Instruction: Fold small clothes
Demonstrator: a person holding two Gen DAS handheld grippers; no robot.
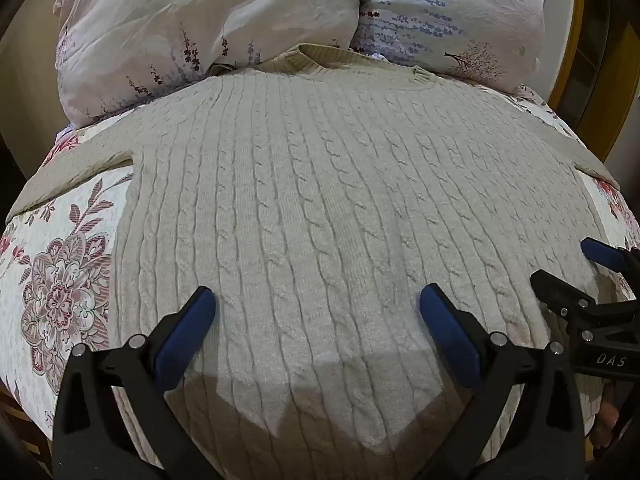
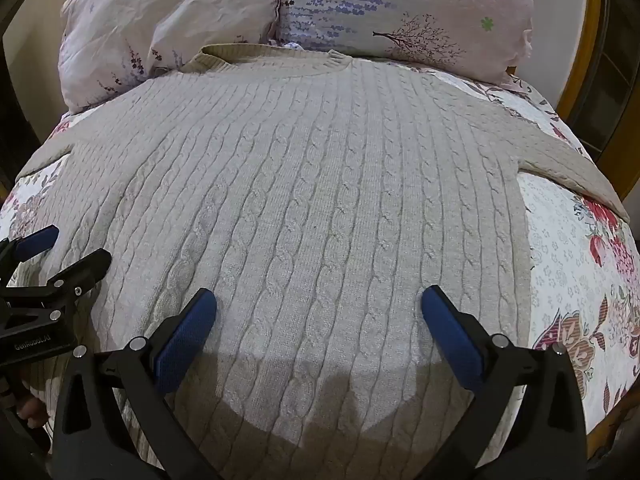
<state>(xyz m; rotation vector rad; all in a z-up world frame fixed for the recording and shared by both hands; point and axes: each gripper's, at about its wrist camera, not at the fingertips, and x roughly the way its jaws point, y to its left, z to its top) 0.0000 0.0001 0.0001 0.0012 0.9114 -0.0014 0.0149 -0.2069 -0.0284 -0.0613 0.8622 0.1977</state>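
Observation:
A beige cable-knit sweater (image 1: 320,200) lies flat and spread out on the bed, collar toward the pillows, sleeves out to both sides. It also fills the right wrist view (image 2: 312,208). My left gripper (image 1: 318,304) is open and empty, hovering over the sweater's lower left part. My right gripper (image 2: 320,304) is open and empty over the lower right part. The right gripper shows at the right edge of the left wrist view (image 1: 576,268); the left gripper shows at the left edge of the right wrist view (image 2: 68,248).
A floral quilt (image 1: 60,280) covers the bed under the sweater, also seen on the right (image 2: 580,280). Two patterned pillows (image 1: 208,20) (image 2: 400,12) lie at the head, touching the collar. A wooden frame (image 2: 592,80) stands at the right.

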